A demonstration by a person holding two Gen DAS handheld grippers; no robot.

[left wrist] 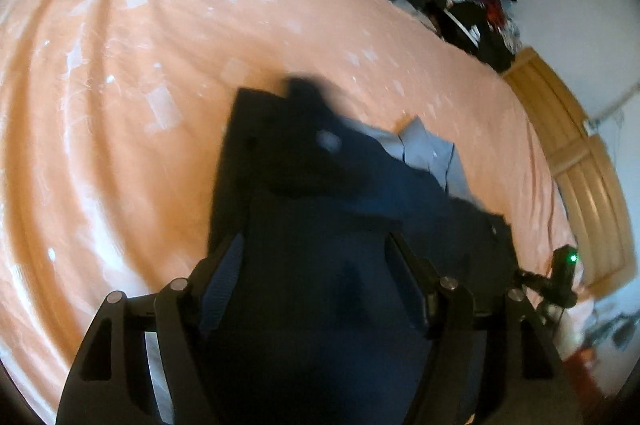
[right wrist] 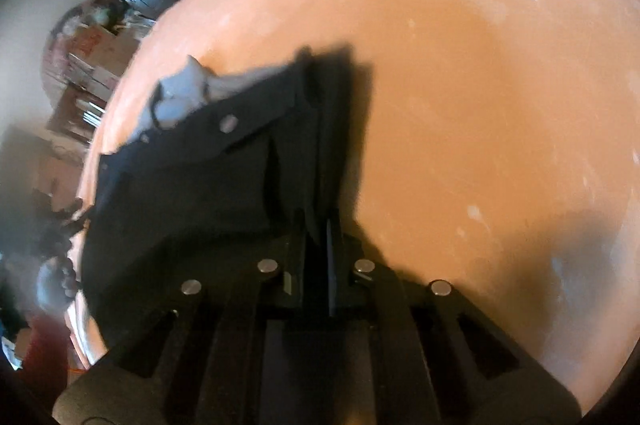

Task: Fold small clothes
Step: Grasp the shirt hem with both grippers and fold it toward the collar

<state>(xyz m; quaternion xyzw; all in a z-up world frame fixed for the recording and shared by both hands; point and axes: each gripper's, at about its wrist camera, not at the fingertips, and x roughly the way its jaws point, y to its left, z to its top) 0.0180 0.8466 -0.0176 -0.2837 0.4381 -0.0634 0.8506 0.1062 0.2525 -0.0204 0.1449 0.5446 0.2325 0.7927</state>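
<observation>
One dark navy garment of soft cloth with a pale grey lining lies over the wrinkled peach bedspread, the left gripper with fingers spread wide around its bulk, the right gripper nearly closed, pinching its edge.

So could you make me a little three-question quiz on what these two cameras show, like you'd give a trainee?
1. True or false: the dark navy garment lies flat and untouched on the peach bedspread.
2. Which gripper has its fingers nearly closed on the cloth: A) left gripper B) right gripper?
3. Fill in: the paler fabric showing at the garment's far edge is light ____.

Key: 1 false, both grippers have cloth between their fingers. 2 B; the left fingers stand wide, with cloth bunched between them. 3 blue-grey.
</observation>
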